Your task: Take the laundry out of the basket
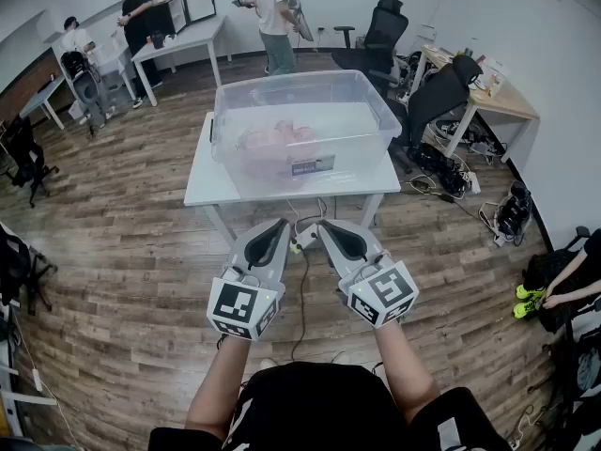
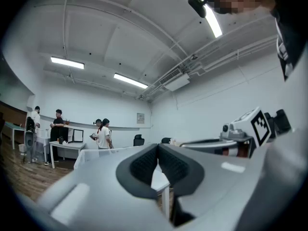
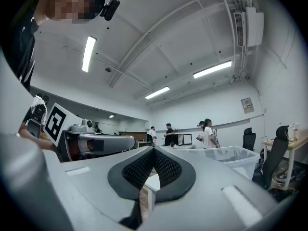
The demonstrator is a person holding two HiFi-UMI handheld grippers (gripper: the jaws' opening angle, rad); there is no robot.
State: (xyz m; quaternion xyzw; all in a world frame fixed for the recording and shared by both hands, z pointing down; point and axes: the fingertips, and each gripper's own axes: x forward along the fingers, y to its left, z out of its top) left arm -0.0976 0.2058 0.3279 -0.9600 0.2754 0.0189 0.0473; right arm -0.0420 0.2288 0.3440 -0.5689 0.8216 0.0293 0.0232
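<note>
A clear plastic basket (image 1: 302, 132) stands on a white table (image 1: 208, 184) ahead of me, with pink laundry (image 1: 274, 147) lying inside it. My left gripper (image 1: 280, 225) and right gripper (image 1: 325, 225) are held side by side in front of the table's near edge, short of the basket, both pointing level. Both are shut with nothing between the jaws. In the left gripper view the left gripper (image 2: 158, 148) has its pads together, and in the right gripper view the right gripper (image 3: 154, 150) does too, with the basket (image 3: 230, 156) to its right.
Black office chairs (image 1: 441, 92) and a wooden desk (image 1: 496, 97) with cables on the floor stand to the right of the table. Other people work at white desks (image 1: 178, 40) at the back. A seated person's feet in yellow shoes (image 1: 526, 301) show at far right.
</note>
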